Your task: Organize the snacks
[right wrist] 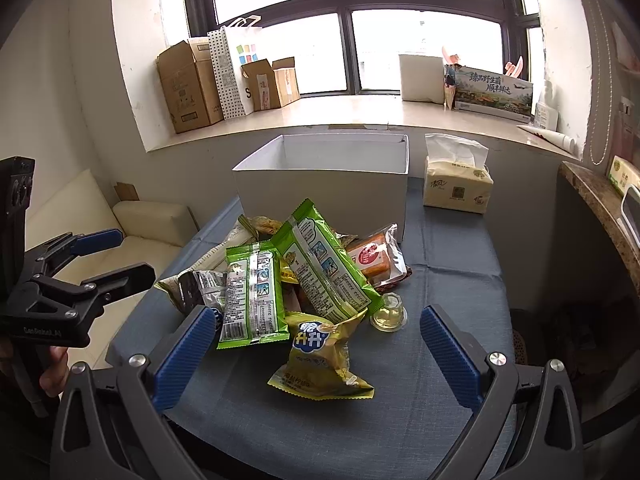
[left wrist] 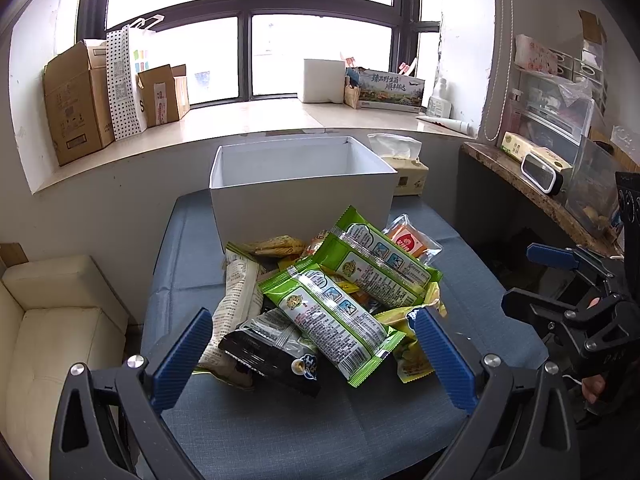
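A pile of snack packets lies on a blue-grey table (left wrist: pixel 280 420) in front of an open white box (left wrist: pixel 300 184) (right wrist: pixel 324 188). Two green packets (left wrist: pixel 332 320) (right wrist: pixel 252 292) lie on top, with a black packet (left wrist: pixel 272 356), a white long packet (left wrist: pixel 236 300), an orange packet (left wrist: pixel 412 240) (right wrist: pixel 370 258), a yellow packet (right wrist: pixel 320 356) and a small clear jelly cup (right wrist: pixel 389 313). My left gripper (left wrist: pixel 314 356) is open above the near side of the pile. My right gripper (right wrist: pixel 318 354) is open over the yellow packet. Neither holds anything.
A tissue pack (right wrist: pixel 456 184) stands right of the box. A cream sofa (left wrist: pixel 52 320) is left of the table. A stone-topped counter (left wrist: pixel 532 184) with clutter is on the right. Cardboard boxes (left wrist: pixel 80 100) stand on the window sill behind.
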Available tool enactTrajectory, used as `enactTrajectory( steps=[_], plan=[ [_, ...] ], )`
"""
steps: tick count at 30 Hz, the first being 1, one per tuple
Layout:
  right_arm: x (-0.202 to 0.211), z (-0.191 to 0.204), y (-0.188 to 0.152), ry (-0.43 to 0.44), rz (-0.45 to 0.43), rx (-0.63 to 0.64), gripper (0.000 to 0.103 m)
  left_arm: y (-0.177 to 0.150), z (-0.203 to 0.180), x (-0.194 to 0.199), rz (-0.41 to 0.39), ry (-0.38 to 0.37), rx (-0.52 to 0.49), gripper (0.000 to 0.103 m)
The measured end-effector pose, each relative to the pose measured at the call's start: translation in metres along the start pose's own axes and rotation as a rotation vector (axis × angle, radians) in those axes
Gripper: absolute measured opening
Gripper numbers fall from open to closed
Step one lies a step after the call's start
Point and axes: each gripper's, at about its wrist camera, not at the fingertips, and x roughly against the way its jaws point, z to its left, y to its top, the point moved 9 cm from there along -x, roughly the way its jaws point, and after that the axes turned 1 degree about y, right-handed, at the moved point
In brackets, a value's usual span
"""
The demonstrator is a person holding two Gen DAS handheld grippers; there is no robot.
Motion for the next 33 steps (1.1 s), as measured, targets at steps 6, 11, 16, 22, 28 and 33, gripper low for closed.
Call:
enactTrajectory(
  steps=[6,11,16,22,28,33],
  plan=[
    [-0.0002,0.0011,-0.0005,0.003,0.001,0.001,0.103,-0.0008,0.0003,-0.0002,-0.001,0.0,0.001,0.103],
    [-0.0015,0.0018,-0.001,0.005,0.004,0.003,0.103,-0.002,0.0009,-0.0009,0.0,0.003,0.002,0.103],
    [-0.0023,0.002,-0.0015,0.003,0.007,0.003,0.103,-0.0036,0.0013,-0.0023,0.003,0.005,0.002,0.103],
    [-0.003,0.0021,-0.0026,0.002,0.009,0.003,0.103,-0.0037,0.0011,-0.0017,0.003,0.003,0.002,0.103],
    [-0.0035,0.0026,-0.0029,0.006,0.011,0.003,0.103,-0.0036,0.0009,-0.0017,0.003,0.003,0.002,0.103],
    [-0.0039,0.0028,-0.0031,0.007,0.012,0.002,0.103,-0.0038,0.0004,-0.0015,0.003,0.002,0.001,0.103]
  ],
)
